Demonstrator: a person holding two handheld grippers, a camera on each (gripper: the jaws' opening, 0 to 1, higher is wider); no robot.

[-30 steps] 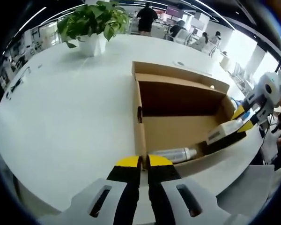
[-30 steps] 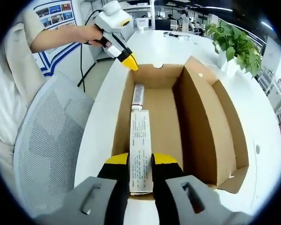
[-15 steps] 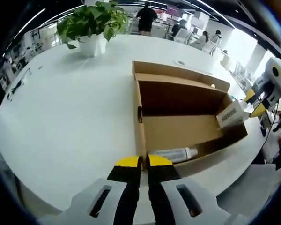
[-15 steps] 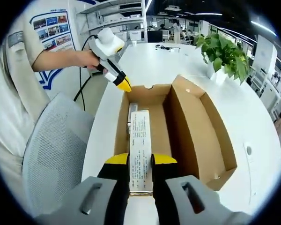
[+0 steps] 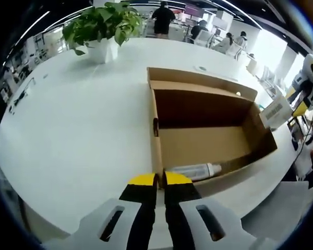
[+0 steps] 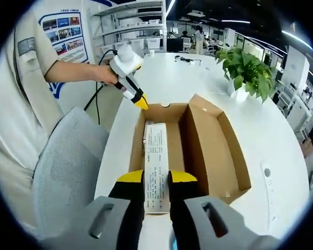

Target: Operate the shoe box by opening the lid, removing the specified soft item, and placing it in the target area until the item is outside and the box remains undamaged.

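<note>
Jaws of the right gripper [image 6: 156, 179] clamp a long white carton [image 6: 156, 159], held above the open shoe box [image 6: 208, 151]; left gripper [image 5: 160, 180], jaws closed and empty, rests at the box's near wall; a white tube [image 5: 194, 171] lies inside; beyond, a potted plant [image 5: 103, 27] on the white table [image 5: 73, 130].

Open cardboard shoe box [image 5: 208, 140] lies ahead of the left jaws; white printed carton [image 6: 156, 166] clamped between the right jaws, above the box.
</note>
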